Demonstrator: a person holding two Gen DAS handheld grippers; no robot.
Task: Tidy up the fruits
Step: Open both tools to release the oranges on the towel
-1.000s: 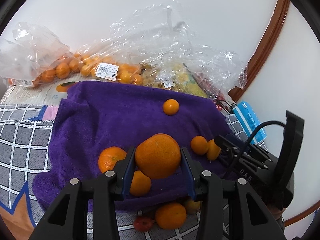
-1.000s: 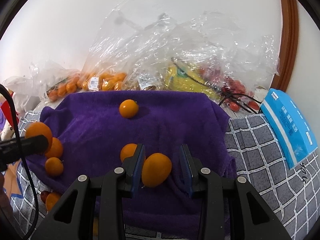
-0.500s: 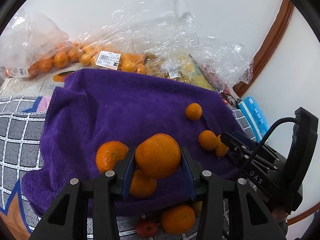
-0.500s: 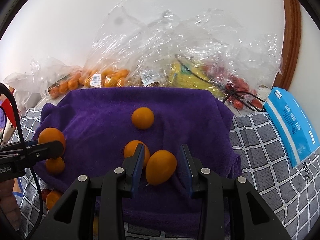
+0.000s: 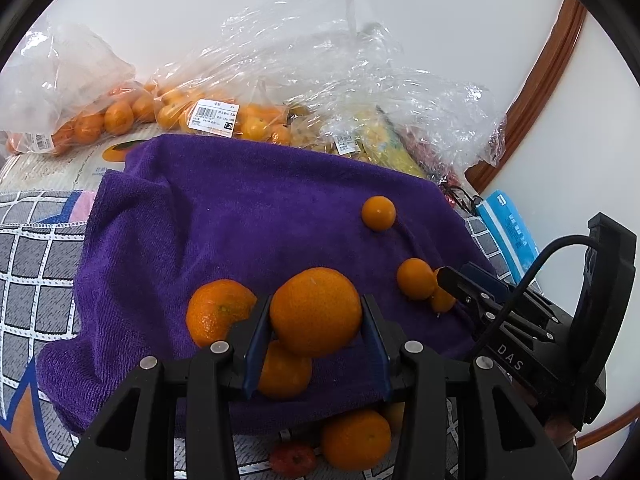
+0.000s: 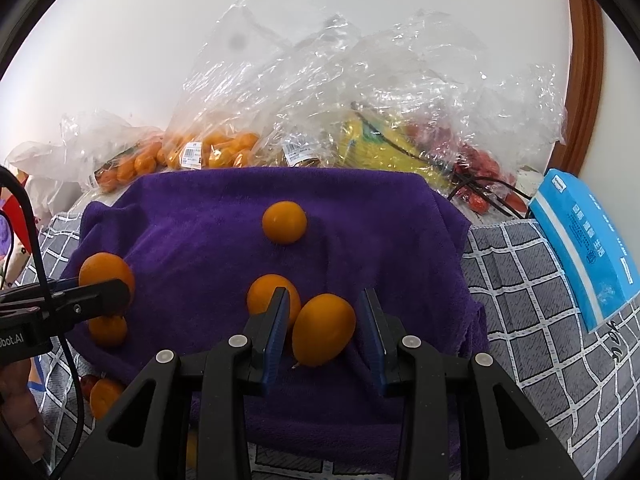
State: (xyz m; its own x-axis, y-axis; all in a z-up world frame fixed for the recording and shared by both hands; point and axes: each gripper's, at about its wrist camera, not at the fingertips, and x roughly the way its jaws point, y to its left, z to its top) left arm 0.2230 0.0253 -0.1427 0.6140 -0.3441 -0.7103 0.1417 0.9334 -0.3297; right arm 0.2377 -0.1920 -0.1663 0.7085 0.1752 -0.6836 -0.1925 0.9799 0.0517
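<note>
The left gripper (image 5: 316,312) clamped a large orange (image 5: 316,311) just above the purple towel (image 5: 240,220). The right gripper (image 6: 323,330) stood open around an oval orange fruit (image 6: 323,330), which lay on the towel untouched by either finger.

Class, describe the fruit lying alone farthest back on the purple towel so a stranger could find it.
Start at the purple towel spread before the plastic bags. One small round orange fruit sits near its back middle. Unlike the others, it touches no fruit and no hand-held gripper.
</note>
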